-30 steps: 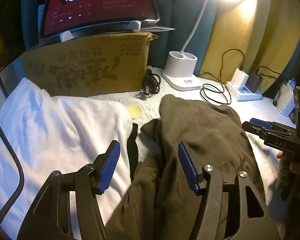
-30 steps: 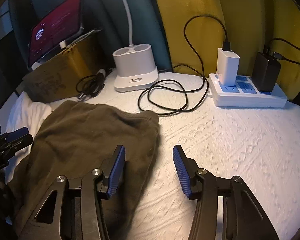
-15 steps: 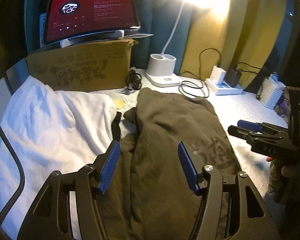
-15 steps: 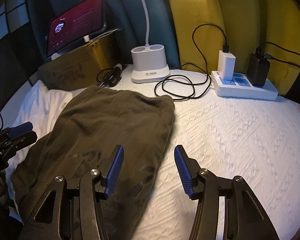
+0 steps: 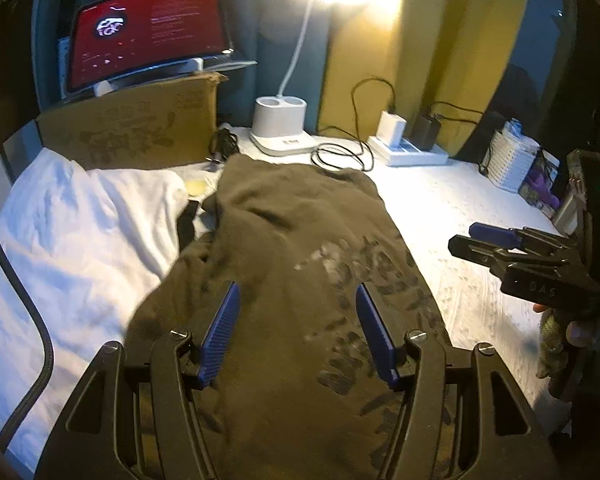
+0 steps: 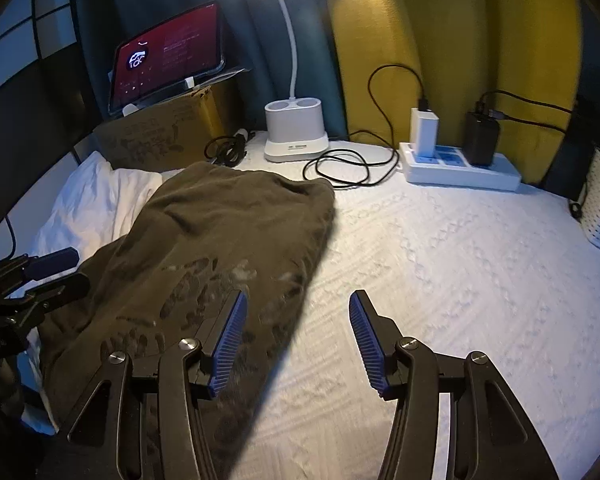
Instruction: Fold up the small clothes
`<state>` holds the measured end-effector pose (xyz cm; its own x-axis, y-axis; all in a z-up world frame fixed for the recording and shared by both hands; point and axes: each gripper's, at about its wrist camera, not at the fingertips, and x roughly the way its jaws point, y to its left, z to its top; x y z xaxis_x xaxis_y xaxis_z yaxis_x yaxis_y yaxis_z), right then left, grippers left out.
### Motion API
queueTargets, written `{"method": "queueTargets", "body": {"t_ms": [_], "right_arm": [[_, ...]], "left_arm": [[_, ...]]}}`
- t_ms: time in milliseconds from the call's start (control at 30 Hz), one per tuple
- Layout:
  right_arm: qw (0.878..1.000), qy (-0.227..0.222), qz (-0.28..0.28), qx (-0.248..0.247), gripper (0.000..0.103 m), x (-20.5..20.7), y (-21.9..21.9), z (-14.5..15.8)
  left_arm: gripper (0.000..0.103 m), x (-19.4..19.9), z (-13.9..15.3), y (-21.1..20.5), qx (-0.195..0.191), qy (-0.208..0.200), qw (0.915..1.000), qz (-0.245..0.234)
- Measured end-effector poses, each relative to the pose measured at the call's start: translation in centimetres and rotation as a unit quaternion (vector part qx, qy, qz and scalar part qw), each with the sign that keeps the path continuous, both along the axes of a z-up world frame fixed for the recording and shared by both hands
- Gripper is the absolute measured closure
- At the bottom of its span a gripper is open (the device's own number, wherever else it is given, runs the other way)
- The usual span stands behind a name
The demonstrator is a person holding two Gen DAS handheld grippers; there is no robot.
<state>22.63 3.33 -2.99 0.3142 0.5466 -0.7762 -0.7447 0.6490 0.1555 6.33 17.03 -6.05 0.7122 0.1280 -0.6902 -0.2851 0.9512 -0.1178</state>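
Left wrist view shows the brown shirt [image 5: 300, 248] lying flat on the bed [image 5: 460, 216], left tongs [image 5: 296, 328] and right tongs [image 6: 296, 340] both open, empty. A grab near the white cloth [image 5: 80, 232] may catch it too.

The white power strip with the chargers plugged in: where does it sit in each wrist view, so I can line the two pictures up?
Left wrist: the white power strip lies upper right of centre, beyond the far end of the olive garment.
Right wrist: it lies right of centre, past the gripper, against the yellow curtain.
Shared landmark: the white lamp base stands just left of the strip in both.
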Motion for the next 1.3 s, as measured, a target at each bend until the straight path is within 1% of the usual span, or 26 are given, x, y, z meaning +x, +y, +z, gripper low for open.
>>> {"method": "queueTargets", "body": {"t_ms": [367,433,467,500,767,967,1067,1133,1200,1300], "right_arm": [[1.0,-0.005,-0.023,-0.003,0.047,-1.8,-5.0,0.2],[1.0,-0.003,-0.029,-0.004,0.047,-2.1,-6.1,0.0],[0.999,-0.002,-0.031,-0.008,0.047,-2.2,-6.5,0.0],[0.999,-0.001,-0.034,-0.008,0.047,-2.3,-7.0,-0.1],[0.998,-0.001,-0.065,-0.007,0.046,-3.1,-11.2,-0.1],[0.996,-0.014,-0.088,-0.01,0.045,-3.6,-14.1,0.6],[0.995,-0.024,-0.099,-0.009,0.043,-4.0,-15.5,1.2],[0.994,-0.032,-0.106,-0.008,0.039,-4.2,-16.4,1.6],[0.993,-0.039,-0.111,-0.005,0.037,-4.5,-17.3,2.2],[0.991,-0.049,-0.121,-0.005,0.037,-4.9,-18.5,2.9]], "left_arm": [[0.042,0.0,-0.4,-4.4,-0.003,0.005,0.9992,-0.041],[0.038,0.0,-0.4,-5.2,-0.004,0.005,0.9988,-0.048],[0.031,0.0,-0.5,-5.7,-0.004,0.005,0.9986,-0.053],[0.029,-0.1,-0.5,-6.1,-0.004,0.005,0.9984,-0.056],[0.028,-0.1,-0.2,-8.7,-0.005,0.004,0.9975,-0.071],[0.025,-0.2,0.4,-10.8,0.002,0.0,0.9966,-0.082],[0.025,-0.3,0.7,-11.7,0.006,-0.003,0.9963,-0.086],[0.025,-0.4,1.0,-12.3,0.005,-0.008,0.9956,-0.093],[0.025,-0.4,1.4,-12.6,0.0,-0.012,0.9947,-0.103],[0.025,-0.6,2.2,-13.1,0.006,-0.026,0.9944,-0.102]]}}
